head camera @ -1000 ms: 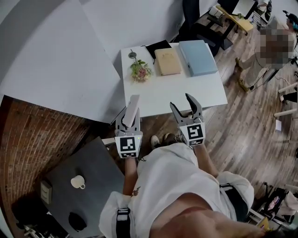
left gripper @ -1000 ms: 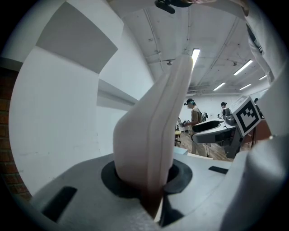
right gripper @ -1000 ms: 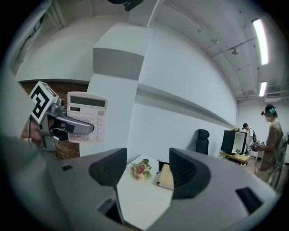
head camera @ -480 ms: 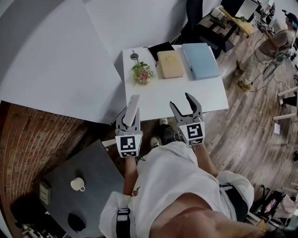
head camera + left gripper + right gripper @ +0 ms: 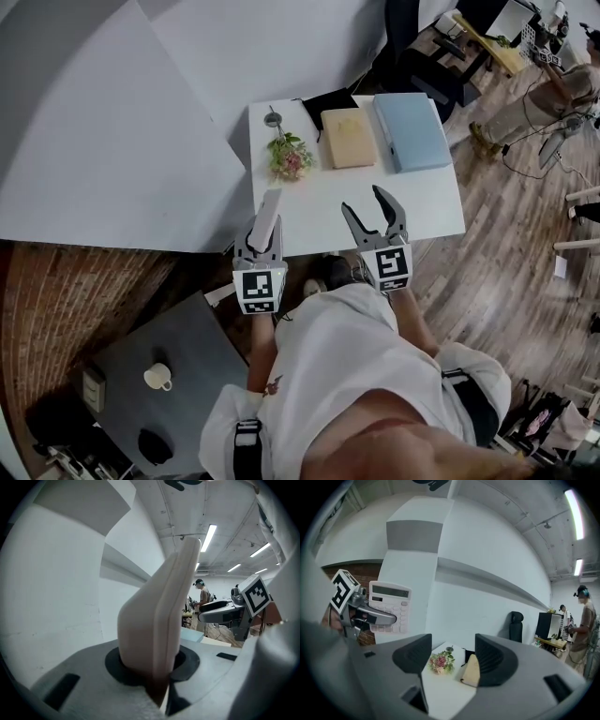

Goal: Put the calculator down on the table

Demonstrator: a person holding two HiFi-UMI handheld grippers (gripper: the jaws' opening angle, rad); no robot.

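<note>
Left: my left gripper, jaws clamped on the calculator, holds it on edge in the air at the near left edge of the white bench. Behind it are flowers and a tan book. Right: my right gripper, jaws apart, empty.

Pale pink calculator, white table, light blue folder, tan notebook, pink-and-green flowers
</note>
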